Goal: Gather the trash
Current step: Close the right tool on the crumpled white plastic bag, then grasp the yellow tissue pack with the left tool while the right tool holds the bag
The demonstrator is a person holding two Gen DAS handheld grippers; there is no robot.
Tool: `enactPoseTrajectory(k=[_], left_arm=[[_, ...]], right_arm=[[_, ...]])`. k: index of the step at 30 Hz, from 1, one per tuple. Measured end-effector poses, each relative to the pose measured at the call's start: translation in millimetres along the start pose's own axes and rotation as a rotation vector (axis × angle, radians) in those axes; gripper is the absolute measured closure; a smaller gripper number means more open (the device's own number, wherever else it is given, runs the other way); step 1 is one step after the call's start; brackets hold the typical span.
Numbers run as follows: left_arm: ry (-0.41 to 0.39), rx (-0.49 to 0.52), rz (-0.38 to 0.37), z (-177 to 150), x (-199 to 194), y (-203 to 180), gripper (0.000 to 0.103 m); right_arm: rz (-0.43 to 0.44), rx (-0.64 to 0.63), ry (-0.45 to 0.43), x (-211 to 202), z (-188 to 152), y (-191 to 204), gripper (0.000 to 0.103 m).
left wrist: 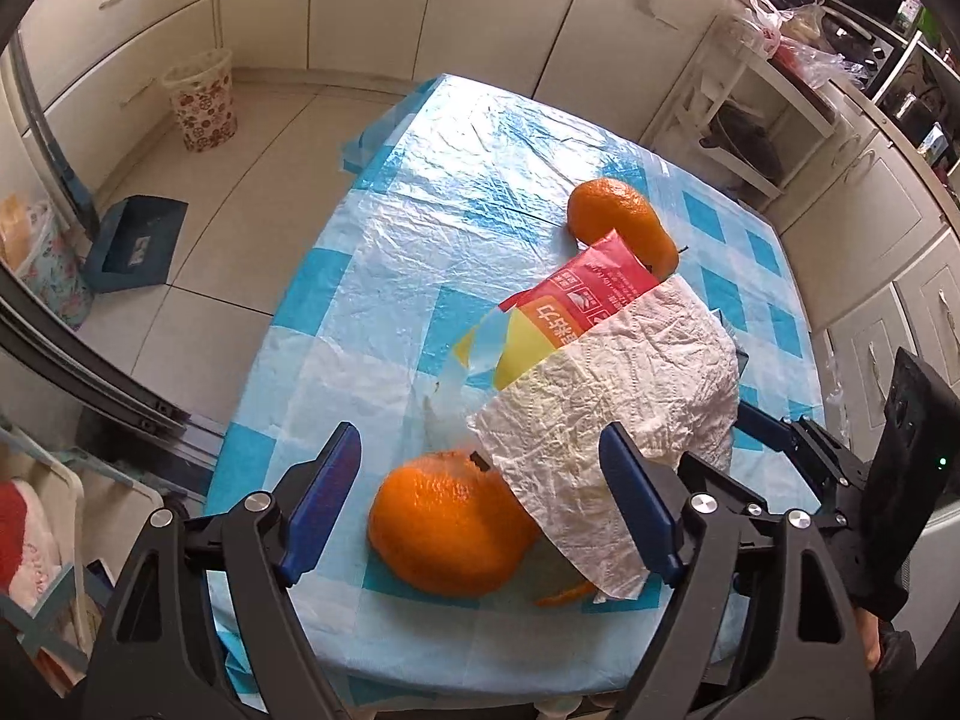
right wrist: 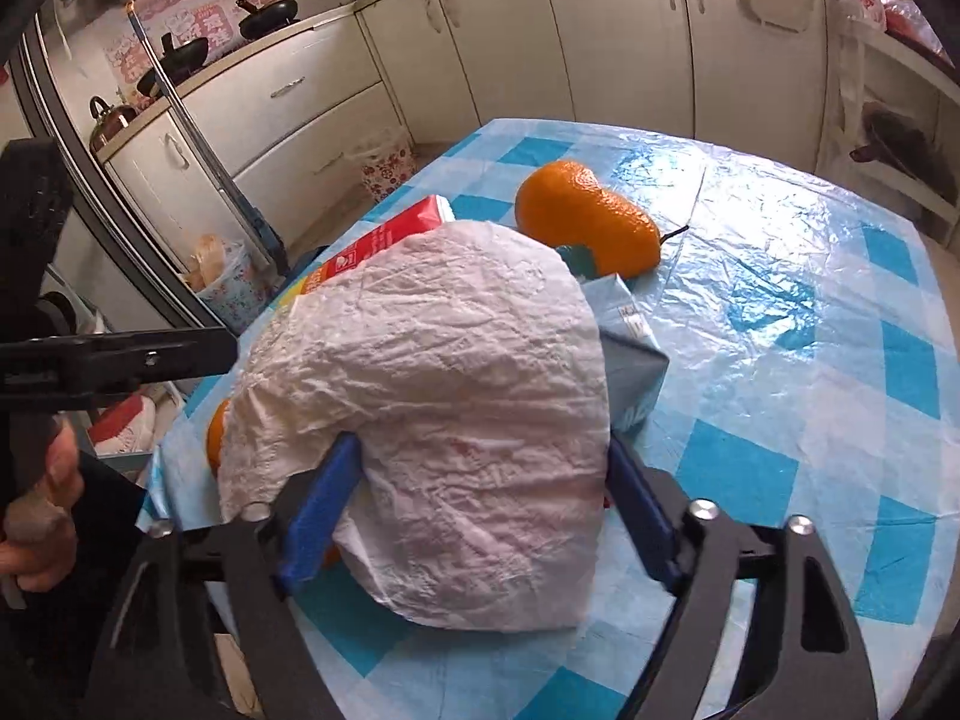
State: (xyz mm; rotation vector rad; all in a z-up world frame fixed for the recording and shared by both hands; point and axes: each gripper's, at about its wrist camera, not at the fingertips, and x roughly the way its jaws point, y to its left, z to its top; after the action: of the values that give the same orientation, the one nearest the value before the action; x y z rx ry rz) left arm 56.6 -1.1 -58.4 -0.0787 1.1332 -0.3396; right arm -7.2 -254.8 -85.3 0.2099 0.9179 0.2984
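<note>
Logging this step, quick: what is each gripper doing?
Left gripper: open, holding nothing, an orange between its jaws.
Right gripper: jaws around the paper towel; grip unclear.

Crinkled matt paper towel (right wrist: 432, 396) on glossy, wrinkled plastic tablecloth (right wrist: 780, 276)

The right gripper (right wrist: 480, 504) points down at a surface (right wrist: 780, 312) covered in blue-and-white checked plastic. Its blue fingers (right wrist: 318, 516) stand either side of the near edge of a crumpled white paper towel (right wrist: 432, 396); whether they press on it cannot be told. The towel drapes over a red carton (right wrist: 384, 234) at its far left, and a light blue carton (right wrist: 636, 348) juts out at its right. Just beyond lies an orange fruit (right wrist: 588, 216), and another orange piece (right wrist: 215, 432) peeks out at the towel's left edge. At the left edge a hand (right wrist: 42, 516) holds the black frame of the other gripper (right wrist: 114, 360). White cabinets (right wrist: 540, 48) line the far wall.
</note>
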Motion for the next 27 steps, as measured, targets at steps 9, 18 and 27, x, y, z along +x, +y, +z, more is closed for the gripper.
enactPoseTrajectory(k=[9,18,27], left_arm=[[0.036,-0.056,-0.004,40.5,33.2,3.4,0.025],[0.066,0.001,-0.027,50.8,57.0,-15.1,0.024],[-0.044,0.244,-0.118,36.6,6.7,-35.1,0.017]], right_arm=[[0.025,0.04,-0.028,-34.9,-11.8,-22.2,0.093],[0.015,0.145,-0.069,-63.0,-21.0,-56.5,0.092],[0.001,0.195,-0.068,-69.8,-25.0,-71.2,0.092]])
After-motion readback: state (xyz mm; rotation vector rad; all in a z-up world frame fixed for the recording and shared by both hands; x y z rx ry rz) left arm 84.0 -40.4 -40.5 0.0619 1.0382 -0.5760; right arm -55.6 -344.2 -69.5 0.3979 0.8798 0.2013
